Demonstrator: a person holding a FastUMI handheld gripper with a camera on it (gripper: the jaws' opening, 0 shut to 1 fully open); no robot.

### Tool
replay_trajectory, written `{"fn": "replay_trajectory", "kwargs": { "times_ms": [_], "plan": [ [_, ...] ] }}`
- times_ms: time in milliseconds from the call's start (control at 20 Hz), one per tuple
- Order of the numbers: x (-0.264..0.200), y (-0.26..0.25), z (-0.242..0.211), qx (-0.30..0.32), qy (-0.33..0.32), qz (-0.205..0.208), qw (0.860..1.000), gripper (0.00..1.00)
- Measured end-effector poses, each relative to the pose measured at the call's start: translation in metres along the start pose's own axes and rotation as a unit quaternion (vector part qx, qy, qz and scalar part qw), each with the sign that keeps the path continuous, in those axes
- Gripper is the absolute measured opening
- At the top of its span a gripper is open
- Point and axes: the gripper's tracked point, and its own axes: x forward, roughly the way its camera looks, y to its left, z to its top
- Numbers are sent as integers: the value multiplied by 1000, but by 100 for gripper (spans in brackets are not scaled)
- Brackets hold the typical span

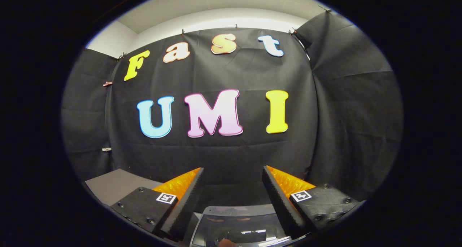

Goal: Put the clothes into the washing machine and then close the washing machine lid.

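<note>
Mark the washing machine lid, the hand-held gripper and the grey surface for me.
Washing machine lid (240, 221): gripper view, its clear panel between the fingers.
Hand-held gripper (232, 175): gripper view, open gap midway between its fingertips.
Grey surface (113, 185): gripper view, bare top.

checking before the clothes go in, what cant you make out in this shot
- Washing machine lid, gripper view: a clear panel between the open gripper fingers; its near part is cut off, so open or closed is unclear.
- Drum and any clothes: nothing under the glare on the lid can be told.
- Small reddish shape at the lid's near edge: cut off, unidentifiable.
- Grey surface beside the left finger: partly covered by the finger's mount.
</note>
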Motion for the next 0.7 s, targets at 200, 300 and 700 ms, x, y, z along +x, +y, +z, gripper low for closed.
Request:
{"fn": "replay_trajectory", "kwargs": {
  "times_ms": [200,300,700],
  "plan": [
    [-4,-1,19,-4,-27,1,1000,99],
    [-6,-1,20,-10,-27,0,1000,99],
    [-6,5,17,-39,-23,-4,999,99]
  ]
}}
